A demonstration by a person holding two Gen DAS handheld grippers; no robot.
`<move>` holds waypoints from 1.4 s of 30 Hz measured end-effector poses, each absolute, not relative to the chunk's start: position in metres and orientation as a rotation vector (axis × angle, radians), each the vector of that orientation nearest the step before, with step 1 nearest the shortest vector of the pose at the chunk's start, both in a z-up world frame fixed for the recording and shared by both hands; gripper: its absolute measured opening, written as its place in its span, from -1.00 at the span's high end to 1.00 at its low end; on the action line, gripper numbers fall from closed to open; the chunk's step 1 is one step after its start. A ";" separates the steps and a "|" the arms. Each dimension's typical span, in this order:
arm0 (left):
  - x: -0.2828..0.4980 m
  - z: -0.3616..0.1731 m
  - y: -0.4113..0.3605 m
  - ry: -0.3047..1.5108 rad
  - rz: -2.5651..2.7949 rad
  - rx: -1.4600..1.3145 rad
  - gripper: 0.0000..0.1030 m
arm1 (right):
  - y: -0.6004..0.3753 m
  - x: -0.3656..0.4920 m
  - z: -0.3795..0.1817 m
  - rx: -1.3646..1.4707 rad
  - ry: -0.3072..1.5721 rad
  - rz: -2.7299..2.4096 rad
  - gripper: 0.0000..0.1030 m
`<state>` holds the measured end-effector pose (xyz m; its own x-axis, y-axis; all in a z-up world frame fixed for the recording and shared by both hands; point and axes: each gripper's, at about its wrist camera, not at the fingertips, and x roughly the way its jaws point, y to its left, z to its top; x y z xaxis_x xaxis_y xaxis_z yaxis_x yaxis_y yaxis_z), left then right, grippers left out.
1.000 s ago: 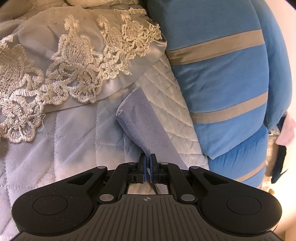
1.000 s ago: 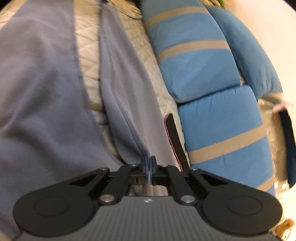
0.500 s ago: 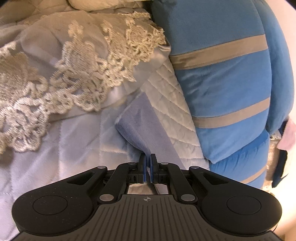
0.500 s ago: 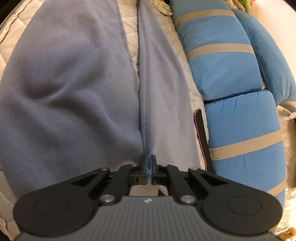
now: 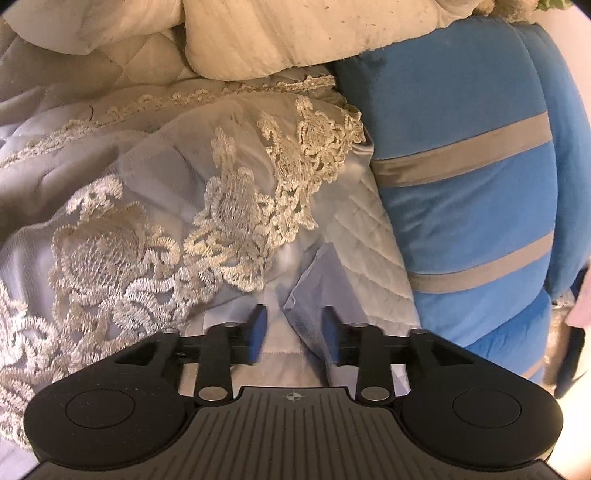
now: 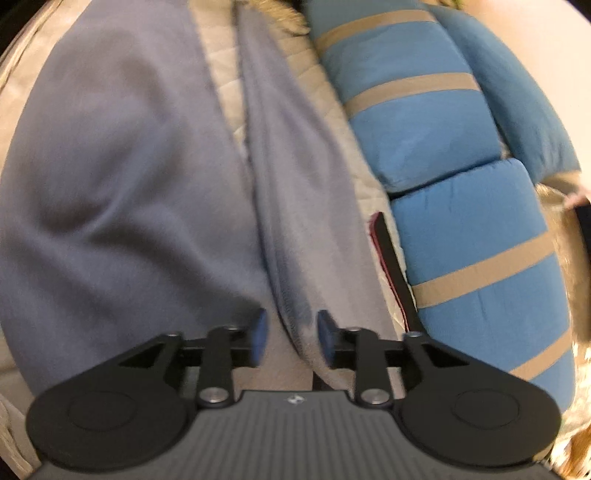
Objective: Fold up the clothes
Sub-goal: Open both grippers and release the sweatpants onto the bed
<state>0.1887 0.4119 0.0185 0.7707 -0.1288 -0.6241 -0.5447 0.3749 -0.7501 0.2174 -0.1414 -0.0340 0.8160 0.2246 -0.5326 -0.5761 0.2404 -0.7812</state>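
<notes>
- Grey-blue garment [image 6: 110, 177] lies spread over a quilted cream cover [image 6: 221, 96], its broad part at the left of the right wrist view and a long narrow folded strip [image 6: 295, 192] running up the middle.
- Right gripper [image 6: 289, 334] has its jaws apart and opening; the near end of the strip lies in the gap, close against the right-hand blue pad [image 6: 325, 332], and the left pad stands clear of it. The view is blurred, so whether the right pad touches the cloth cannot be told.
- Left gripper [image 5: 293, 332] likewise has its jaws apart and opening. A pointed corner of the same grey-blue cloth [image 5: 314, 291] rests loosely between the pads, nearer the right one, with neither pad pressing on it.
- Lace-edged sheer fabric [image 5: 207, 221] with cream embroidery drapes over the cover ahead and to the left of the left gripper.
- Blue cushions with tan stripes [image 5: 472, 192] stand along the right side in both views, just beside the cover's edge.
- Cream pillow [image 5: 295, 33] sits at the top of the left wrist view.
- Dark flat object with a red edge [image 6: 391, 266] is wedged between the cover and the blue cushions.
</notes>
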 end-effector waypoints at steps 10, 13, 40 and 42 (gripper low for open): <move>0.227 0.048 0.390 0.687 0.241 -0.864 0.07 | -0.145 0.188 -0.002 -0.932 0.371 0.525 -1.00; 0.250 0.057 0.387 0.685 0.223 -0.731 0.07 | -0.146 0.177 0.002 -0.874 0.371 0.535 -1.00; 0.273 0.055 0.380 0.812 0.304 -0.453 0.32 | -0.139 0.135 0.026 -0.650 0.370 0.628 -1.00; 0.264 0.055 0.379 0.822 0.295 -0.494 0.20 | -0.139 0.133 0.027 -0.644 0.369 0.627 -1.00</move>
<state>0.2636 0.3789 0.0553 0.6499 0.0611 -0.7576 -0.4342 0.8480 -0.3040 0.1334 -0.1388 0.0268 0.7554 0.4232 -0.5003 -0.6427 0.6270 -0.4402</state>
